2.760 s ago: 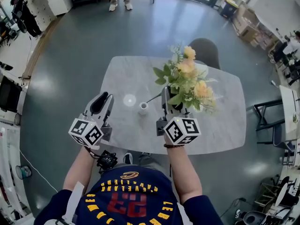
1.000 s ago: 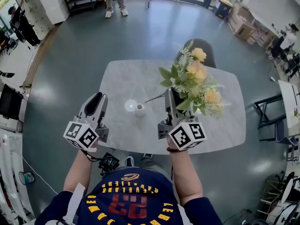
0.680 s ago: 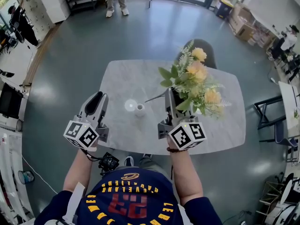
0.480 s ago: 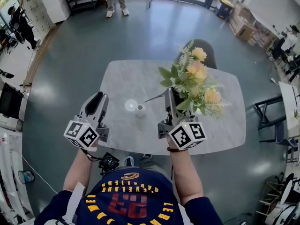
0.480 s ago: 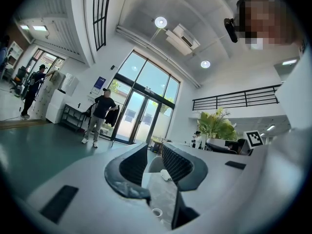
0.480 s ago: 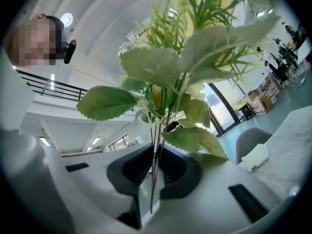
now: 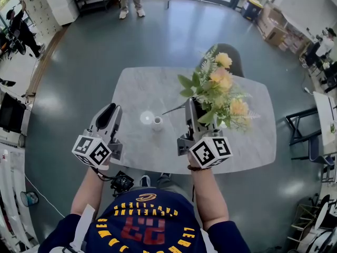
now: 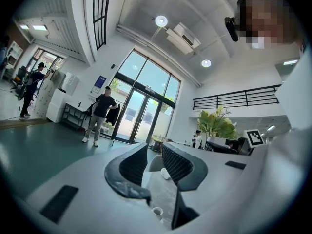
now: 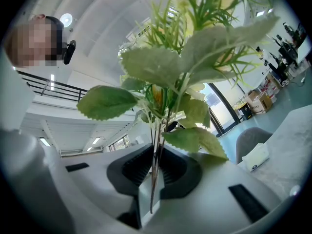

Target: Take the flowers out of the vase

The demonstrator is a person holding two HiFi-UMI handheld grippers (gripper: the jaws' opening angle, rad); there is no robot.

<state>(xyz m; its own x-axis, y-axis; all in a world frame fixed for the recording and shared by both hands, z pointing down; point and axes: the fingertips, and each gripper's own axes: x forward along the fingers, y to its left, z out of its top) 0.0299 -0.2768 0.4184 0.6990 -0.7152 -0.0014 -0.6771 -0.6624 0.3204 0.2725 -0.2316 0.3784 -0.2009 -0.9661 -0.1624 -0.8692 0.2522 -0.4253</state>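
While the left hand-held gripper (image 7: 109,112) hangs over the near edge of the counter (image 7: 247,136) with its jaws apart and nothing between the pads, the right hand-held gripper (image 7: 190,109) is clamped on the thin stems (image 9: 155,177) of the flowers (image 7: 218,88). The bunch of yellow blooms and green leaves is clear of the vase (image 7: 157,123) and held above the counter's right half. The small white vase stands upright on the marble-patterned top, between the two grippers and apart from both.

Each gripper carries a cube (image 7: 210,152) with black-and-white square markers that show patterns rather than letters. The person's dark shirt (image 7: 145,223), seen upside down, shows a red "23" under arced yellow lettering that appears to read "CLEVELAND CAVALIERS". A white packet (image 9: 255,158) on the counter has a small label too tiny to read.
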